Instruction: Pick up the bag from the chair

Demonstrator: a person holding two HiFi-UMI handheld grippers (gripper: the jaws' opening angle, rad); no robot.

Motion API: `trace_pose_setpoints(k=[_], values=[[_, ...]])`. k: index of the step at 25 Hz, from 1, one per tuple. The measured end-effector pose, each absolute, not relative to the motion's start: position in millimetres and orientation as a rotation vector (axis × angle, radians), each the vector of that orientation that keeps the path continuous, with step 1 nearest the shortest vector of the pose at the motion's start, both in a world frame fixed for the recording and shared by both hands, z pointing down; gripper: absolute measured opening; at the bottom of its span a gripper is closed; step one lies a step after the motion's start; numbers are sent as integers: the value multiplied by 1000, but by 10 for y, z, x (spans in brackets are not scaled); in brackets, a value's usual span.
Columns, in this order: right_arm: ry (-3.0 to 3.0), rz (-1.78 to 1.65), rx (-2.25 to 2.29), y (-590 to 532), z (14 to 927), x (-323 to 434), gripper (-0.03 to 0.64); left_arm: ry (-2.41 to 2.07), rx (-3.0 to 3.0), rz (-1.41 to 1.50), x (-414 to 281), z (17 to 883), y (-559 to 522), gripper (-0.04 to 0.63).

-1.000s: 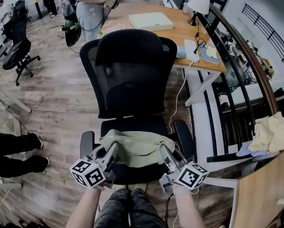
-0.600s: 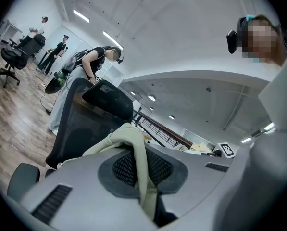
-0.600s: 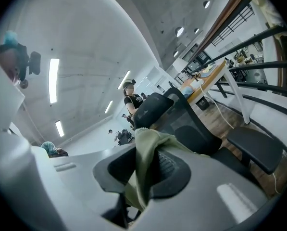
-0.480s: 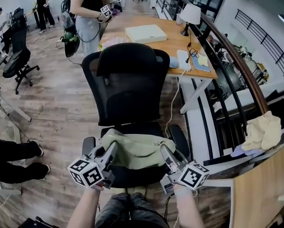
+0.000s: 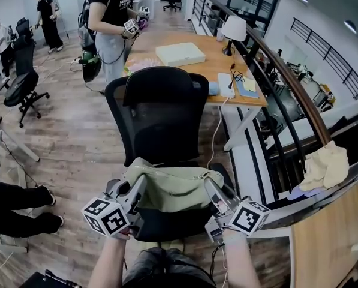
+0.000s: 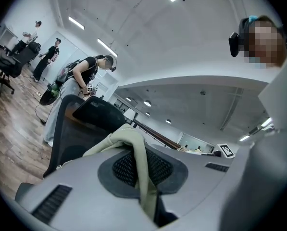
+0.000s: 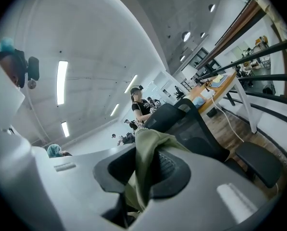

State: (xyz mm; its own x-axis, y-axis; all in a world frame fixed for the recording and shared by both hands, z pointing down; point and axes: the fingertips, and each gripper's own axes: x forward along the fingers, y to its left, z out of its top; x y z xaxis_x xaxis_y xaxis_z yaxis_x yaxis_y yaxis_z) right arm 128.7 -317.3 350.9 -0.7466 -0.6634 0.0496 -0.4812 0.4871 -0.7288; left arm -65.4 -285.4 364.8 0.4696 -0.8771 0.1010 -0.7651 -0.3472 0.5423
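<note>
Already the pale green fabric bag (image 5: 170,188) is clenched at its 9 and 3 o'clock ends by left tongs (image 5: 138,183) and right tongs (image 5: 210,183); seemingly only clearing the black mesh chair (image 5: 161,110) remains.

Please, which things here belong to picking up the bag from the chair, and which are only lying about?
Belong to the job:
bag, gripped at both ends
chair
left gripper
right gripper

Only lying about:
desk
lamp
flat box
yellow cloth
other chair
</note>
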Motion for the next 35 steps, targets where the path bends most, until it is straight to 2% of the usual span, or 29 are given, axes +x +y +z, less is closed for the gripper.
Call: trace_pose_setpoints(k=[19,35], values=[[2504,-958,-932,-3262,2530,1199,72,-1430,2292,-386,-743,2653,-2870,14],[2510,-839,-868,-3299,1988,1147,72,-1470,2348,-479,-804,2145,-2870,14]])
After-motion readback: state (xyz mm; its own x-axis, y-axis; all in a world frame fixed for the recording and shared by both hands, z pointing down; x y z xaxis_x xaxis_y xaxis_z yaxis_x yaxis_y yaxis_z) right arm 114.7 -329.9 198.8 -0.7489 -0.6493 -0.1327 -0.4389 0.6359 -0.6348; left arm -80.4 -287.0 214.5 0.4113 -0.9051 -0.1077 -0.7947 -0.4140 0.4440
